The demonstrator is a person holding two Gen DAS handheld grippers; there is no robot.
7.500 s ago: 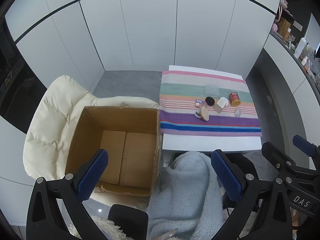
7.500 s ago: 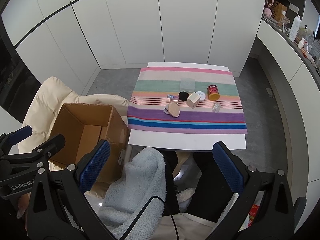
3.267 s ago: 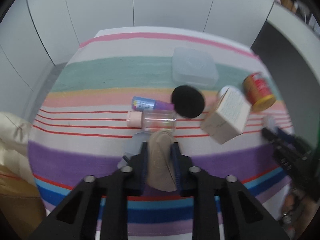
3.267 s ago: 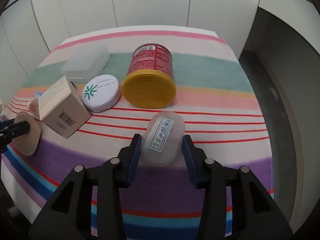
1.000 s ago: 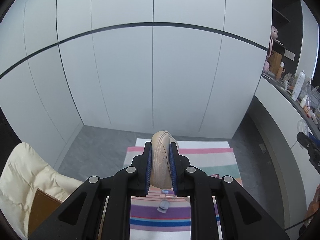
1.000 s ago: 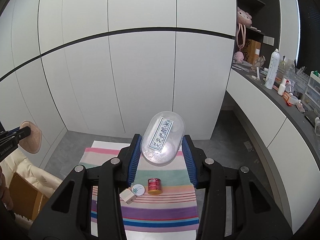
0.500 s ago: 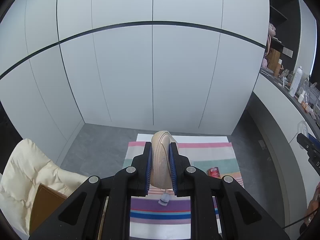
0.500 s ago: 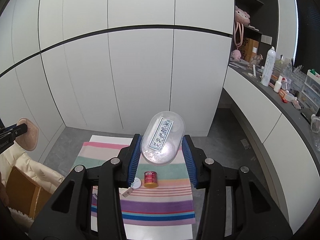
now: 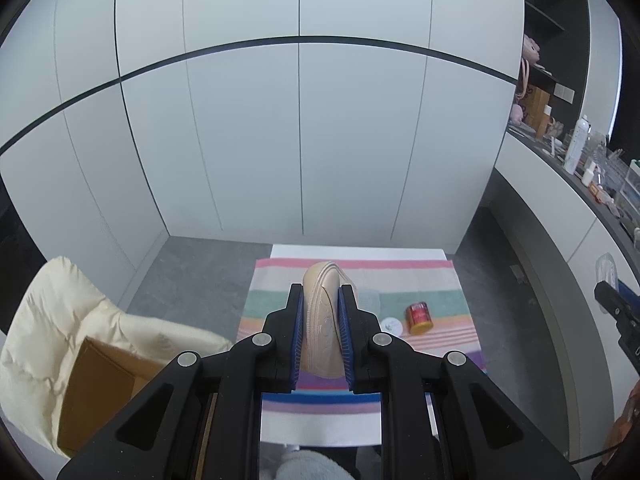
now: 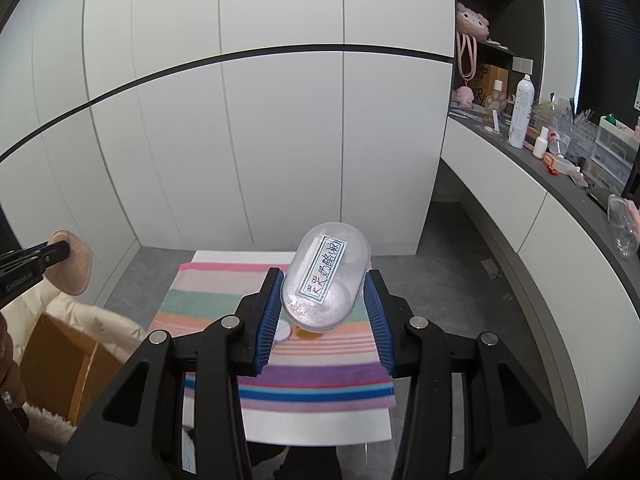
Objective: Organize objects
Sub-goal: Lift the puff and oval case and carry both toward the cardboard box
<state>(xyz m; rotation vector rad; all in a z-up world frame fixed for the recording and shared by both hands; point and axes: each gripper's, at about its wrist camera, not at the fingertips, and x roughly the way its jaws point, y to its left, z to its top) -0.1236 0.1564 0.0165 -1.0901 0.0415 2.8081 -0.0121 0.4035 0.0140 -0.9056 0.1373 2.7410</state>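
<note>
My left gripper (image 9: 322,322) is shut on a beige oval puff (image 9: 323,320) and holds it high above the table; the puff also shows in the right wrist view (image 10: 72,262). My right gripper (image 10: 324,312) is shut on a clear oval plastic case with a white label (image 10: 325,275), also high in the air. Below lies the striped towel (image 9: 444,280) on a white table, with a red can (image 9: 418,317) and a white round compact (image 9: 391,325) on it. An open cardboard box (image 9: 96,384) stands on a cream chair at lower left.
A cream padded chair (image 9: 48,312) holds the box left of the table. White cupboard doors (image 9: 300,140) fill the back. A dark counter with bottles and boxes (image 10: 560,152) runs along the right. A translucent lidded box (image 9: 370,300) lies on the towel's green stripe.
Both grippers have tipped slightly downward while held high, so the table and box sit higher and larger in view. Both holds are unchanged.
</note>
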